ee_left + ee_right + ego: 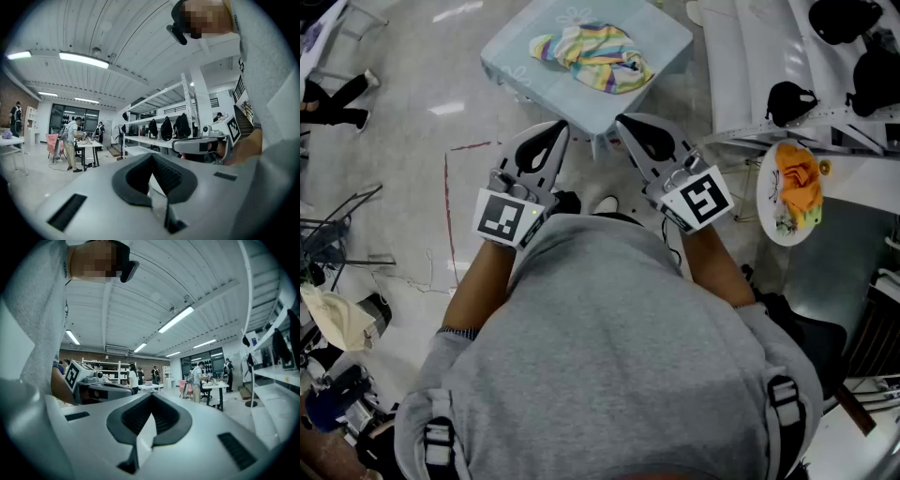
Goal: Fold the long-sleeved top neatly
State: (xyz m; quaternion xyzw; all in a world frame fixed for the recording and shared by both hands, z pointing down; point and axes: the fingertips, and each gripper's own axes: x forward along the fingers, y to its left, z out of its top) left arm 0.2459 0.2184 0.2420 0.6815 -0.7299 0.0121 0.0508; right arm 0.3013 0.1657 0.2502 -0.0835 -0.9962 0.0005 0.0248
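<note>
Since no fold has yet been made, the striped long-sleeved top (592,56) is seen crumpled in a heap at the middle of the small pale table (675,39). The left gripper (557,133) and right gripper (626,124) are held level, side by side, just short of the table's near edge. Each has its jaws pressed together on nothing, presumably as a ready stance before the cloth is reached for.

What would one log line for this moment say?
left tool: shut, empty | right tool: shut, empty | top: crumpled on table
</note>
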